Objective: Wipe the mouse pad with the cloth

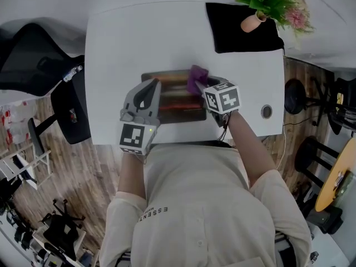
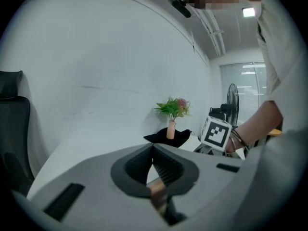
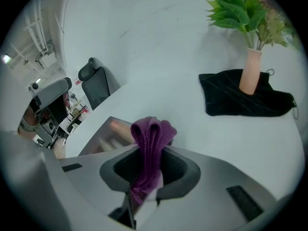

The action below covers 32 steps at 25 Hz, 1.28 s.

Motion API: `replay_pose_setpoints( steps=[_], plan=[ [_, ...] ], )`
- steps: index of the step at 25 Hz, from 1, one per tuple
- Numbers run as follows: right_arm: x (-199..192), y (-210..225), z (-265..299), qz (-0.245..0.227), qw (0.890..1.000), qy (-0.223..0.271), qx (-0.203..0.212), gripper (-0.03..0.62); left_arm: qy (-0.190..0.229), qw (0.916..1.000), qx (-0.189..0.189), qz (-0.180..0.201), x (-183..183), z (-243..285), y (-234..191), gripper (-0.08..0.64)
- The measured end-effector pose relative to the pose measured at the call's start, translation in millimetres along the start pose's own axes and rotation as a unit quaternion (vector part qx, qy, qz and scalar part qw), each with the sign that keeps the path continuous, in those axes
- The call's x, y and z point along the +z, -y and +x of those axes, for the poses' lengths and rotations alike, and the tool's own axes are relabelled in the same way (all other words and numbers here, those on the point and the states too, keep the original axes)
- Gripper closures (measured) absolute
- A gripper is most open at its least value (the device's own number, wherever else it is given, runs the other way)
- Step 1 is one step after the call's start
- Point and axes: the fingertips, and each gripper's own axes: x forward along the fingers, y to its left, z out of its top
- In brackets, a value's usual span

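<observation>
Clamping purple cloth (image 3: 148,136), right hand-held gripper (image 3: 153,154), mouse pad (image 1: 177,103) beneath

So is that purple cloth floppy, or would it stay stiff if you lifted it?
Probably floppy: the purple cloth folds into soft loops above the right gripper pinching it. It looks light too, since that one pinch seems enough to hold it up. Its fuzzy weave would likely drag on the mouse pad rather than slip.
</observation>
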Motion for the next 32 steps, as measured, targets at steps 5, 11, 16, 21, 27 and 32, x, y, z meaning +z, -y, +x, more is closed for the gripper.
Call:
replay_pose_setpoints(
  steps=[5, 11, 16, 21, 27, 32],
  plan=[
    [-6.9, 17.7, -12.0, 0.010, 1.000, -0.002, -0.023, 0.489, 0.003, 1.0000, 0.003, 0.006, 5.0, 3.0, 6.7, 0.558],
    [-3.8, 28.0, -36.9, -0.007, 0.996, 0.001, -0.089, 0.491, 0.011, 0.9997, -0.010, 0.017, 15.9, -4.8, 10.3, 0.558],
    [14.0, -6.0, -51.1, -0.022, 0.996, 0.025, -0.079, 0.491, 0.016, 0.9992, -0.017, 0.031, 20.9, -25.0, -1.8, 0.558],
    [19.2, -72.3, -34.7, -0.025, 0.999, 0.017, -0.026, 0.491, 0.016, 0.9987, -0.023, 0.043, 20.5, -55.1, -19.2, 0.558],
    [15.1, -148.8, 6.6, -0.051, 0.998, -0.013, 0.030, 0.491, 0.019, 0.9992, -0.018, 0.030, 8.4, -89.3, -55.6, 0.558],
    [9.4, -185.4, 39.9, -0.051, 0.997, -0.035, 0.040, 0.491, 0.012, 0.9997, -0.018, 0.015, -14.5, -109.9, -83.5, 0.558]
  ],
)
